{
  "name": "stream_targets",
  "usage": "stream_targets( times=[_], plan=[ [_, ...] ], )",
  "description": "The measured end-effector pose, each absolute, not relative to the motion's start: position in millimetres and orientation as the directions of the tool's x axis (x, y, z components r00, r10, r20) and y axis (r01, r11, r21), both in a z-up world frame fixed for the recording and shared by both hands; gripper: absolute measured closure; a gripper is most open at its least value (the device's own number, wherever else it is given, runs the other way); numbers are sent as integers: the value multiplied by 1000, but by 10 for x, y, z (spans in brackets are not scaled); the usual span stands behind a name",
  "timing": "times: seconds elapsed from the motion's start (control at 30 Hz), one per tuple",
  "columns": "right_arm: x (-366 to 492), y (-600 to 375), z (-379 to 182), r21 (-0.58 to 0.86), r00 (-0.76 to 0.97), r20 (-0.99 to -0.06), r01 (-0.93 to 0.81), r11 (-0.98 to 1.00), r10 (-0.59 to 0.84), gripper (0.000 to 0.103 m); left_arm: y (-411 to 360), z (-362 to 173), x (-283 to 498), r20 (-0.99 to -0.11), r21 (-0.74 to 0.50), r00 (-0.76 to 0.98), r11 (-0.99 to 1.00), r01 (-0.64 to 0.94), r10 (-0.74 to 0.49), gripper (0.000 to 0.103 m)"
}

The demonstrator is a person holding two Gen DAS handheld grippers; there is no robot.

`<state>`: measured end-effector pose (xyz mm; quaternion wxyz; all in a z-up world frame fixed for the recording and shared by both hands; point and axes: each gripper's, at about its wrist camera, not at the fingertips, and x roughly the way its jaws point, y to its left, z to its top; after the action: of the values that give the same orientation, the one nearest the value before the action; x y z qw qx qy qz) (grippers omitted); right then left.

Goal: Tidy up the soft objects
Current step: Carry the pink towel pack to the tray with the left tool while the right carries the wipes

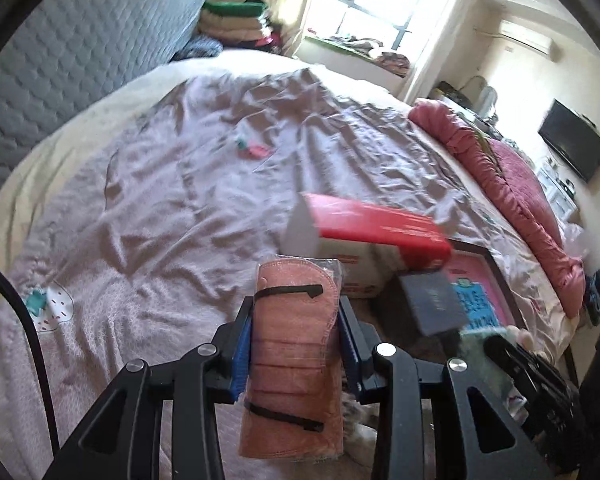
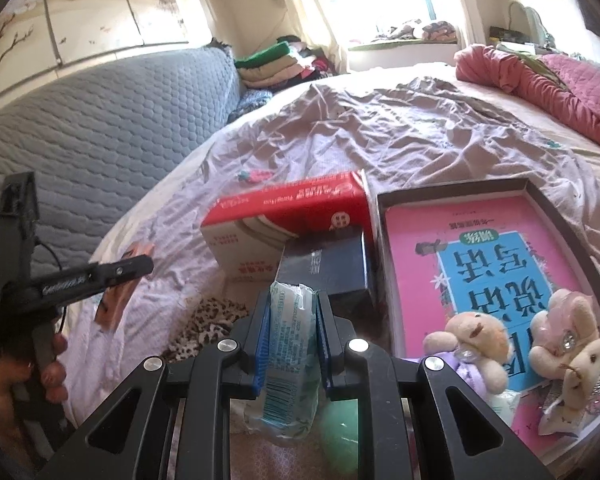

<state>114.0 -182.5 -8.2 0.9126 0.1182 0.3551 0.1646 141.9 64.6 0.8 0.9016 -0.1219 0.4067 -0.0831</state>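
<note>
My left gripper [image 1: 296,316] is shut on a clear-wrapped pack of pinkish face masks [image 1: 292,352] with black ear loops, held above the mauve bedsheet [image 1: 160,200]. In the right wrist view that left gripper [image 2: 140,266] shows side-on at the left with the mask pack [image 2: 114,304] in it and a hand [image 2: 48,364] on its grip. My right gripper [image 2: 292,312] is shut on a pale green and white tissue pack [image 2: 288,360], squeezed narrow between the blue pads. Three small plush bears [image 2: 476,344] lie at the near right on a pink book.
A red and white carton [image 2: 284,216] and a dark box [image 2: 328,268] lie ahead, beside a shallow dark-rimmed tray [image 2: 452,186] holding the pink book [image 2: 480,264]. Leopard-print cloth [image 2: 208,324] lies near left. A grey quilted headboard [image 2: 100,120] stands on the left, a pink duvet [image 2: 540,76] far right.
</note>
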Motion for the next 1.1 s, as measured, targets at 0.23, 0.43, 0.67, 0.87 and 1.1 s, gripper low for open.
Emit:
stream_targets(
  times=[0.23, 0.43, 0.67, 0.87, 1.1],
  plan=[
    [1012, -2003, 158, 341, 728, -567, -217, 915, 384, 82, 139, 188, 1205, -711, -250, 642, 957, 148, -285, 64],
    [854, -2255, 335, 346, 766, -531, -193, 918, 361, 82, -278, 312, 1024, -706, -243, 628, 945, 220, -328, 64],
    [728, -2601, 446, 374, 801, -498, -148, 916, 333, 82, -710, 408, 872, -700, -214, 620, 932, 291, -354, 64],
    [667, -2857, 457, 386, 820, -486, -110, 916, 303, 82, -980, 422, 794, -702, -198, 608, 922, 333, -370, 65],
    [613, -3129, 404, 405, 835, -478, -64, 912, 271, 82, -1250, 354, 770, -720, -167, 585, 911, 377, -374, 65]
  ],
)
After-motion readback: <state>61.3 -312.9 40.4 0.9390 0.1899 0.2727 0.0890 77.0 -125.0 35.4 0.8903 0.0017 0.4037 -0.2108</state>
